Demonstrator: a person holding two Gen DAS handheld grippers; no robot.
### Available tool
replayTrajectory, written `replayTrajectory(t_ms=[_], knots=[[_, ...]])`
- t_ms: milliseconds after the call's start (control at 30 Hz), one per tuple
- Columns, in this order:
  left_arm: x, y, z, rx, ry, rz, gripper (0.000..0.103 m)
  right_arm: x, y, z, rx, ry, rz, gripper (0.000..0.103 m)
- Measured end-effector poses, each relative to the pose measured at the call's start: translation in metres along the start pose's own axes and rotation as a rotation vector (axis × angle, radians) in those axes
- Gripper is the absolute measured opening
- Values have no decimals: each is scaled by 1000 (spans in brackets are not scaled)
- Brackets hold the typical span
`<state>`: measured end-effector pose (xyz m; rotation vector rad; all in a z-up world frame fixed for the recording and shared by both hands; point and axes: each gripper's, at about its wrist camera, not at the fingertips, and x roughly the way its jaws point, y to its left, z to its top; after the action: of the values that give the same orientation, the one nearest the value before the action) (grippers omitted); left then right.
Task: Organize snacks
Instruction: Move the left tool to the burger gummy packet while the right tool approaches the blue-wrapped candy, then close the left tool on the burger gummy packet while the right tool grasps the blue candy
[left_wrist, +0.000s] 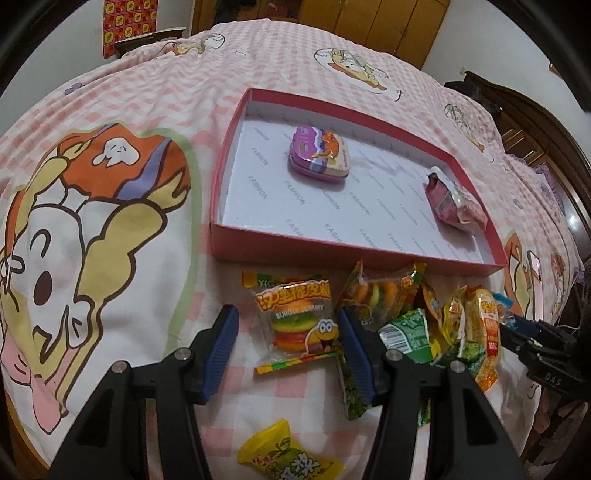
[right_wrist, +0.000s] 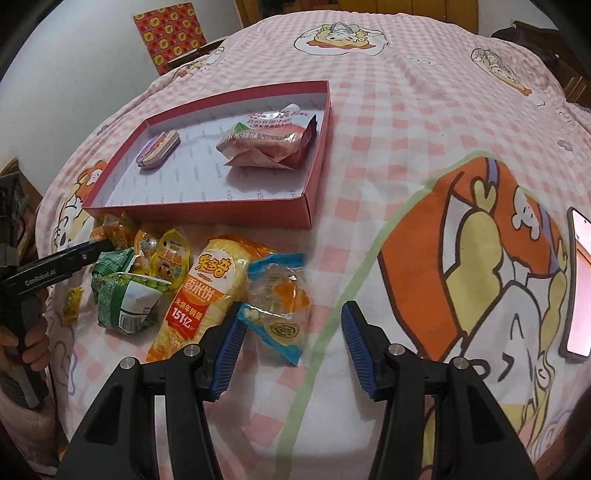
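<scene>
Glossy plastic wrap on the burger gummy packet (left_wrist: 297, 325), matt cloth on the bedspread (left_wrist: 110, 206), ribbed blue pads (left_wrist: 218, 350), and the red box (left_wrist: 354, 251) looks like cardboard, perhaps.

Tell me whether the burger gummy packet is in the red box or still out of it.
Out. The burger gummy packet lies on the bedspread in front of the red box, between the open left claw's fingers.
</scene>
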<state>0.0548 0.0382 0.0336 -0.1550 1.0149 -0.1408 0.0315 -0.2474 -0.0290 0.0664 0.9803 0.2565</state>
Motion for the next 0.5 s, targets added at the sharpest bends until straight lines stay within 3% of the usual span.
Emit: replayTrajectory(t_ms=[300, 500], knots=[[4, -6, -1, 43, -3, 53, 53, 5, -3, -5, 32, -44, 18, 54], [6, -10, -3, 72, -18, 72, 53, 8, 4, 2, 21, -62, 16, 37]])
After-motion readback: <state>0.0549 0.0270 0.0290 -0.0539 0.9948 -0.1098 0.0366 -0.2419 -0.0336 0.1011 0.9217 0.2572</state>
